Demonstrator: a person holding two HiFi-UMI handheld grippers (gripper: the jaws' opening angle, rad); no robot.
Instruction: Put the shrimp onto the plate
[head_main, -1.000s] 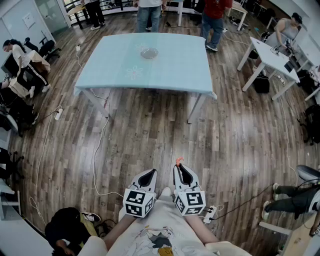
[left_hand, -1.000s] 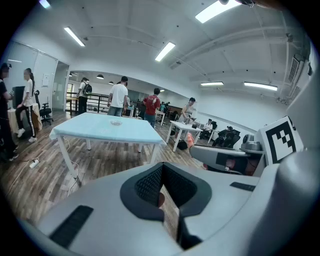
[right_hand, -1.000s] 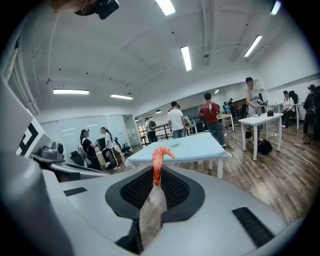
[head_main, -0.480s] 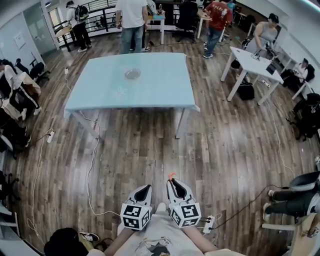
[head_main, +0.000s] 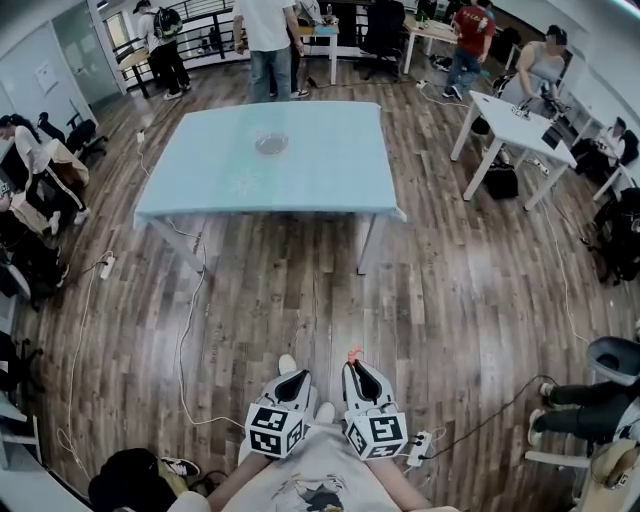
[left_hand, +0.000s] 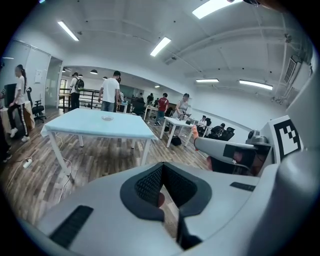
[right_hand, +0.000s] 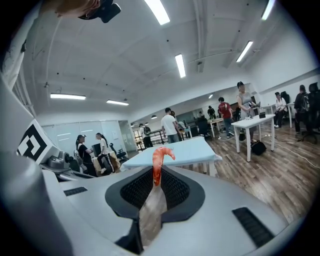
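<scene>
Right now we hold the shrimp (right_hand: 159, 160) in the right gripper (right_hand: 156, 187), whose jaws are closed onto its lower end. It stands up out of the jaw tips, slim and glossy. Its colour is orange-red, paler toward the top, where the free end curls over into a small hook. From the head view the shrimp (head_main: 353, 353) is only a small orange fleck at the tip of the right gripper (head_main: 355, 362).

Just to the left of it we hold the left gripper (head_main: 298, 373). In its own view the left gripper (left_hand: 162, 187) has its jaws drawn almost together, with only a thin slit between them and nothing in it.

Well ahead of both grippers stands the light blue table (head_main: 320, 170), and the plate (head_main: 271, 143) sits on it, toward its far side.
</scene>
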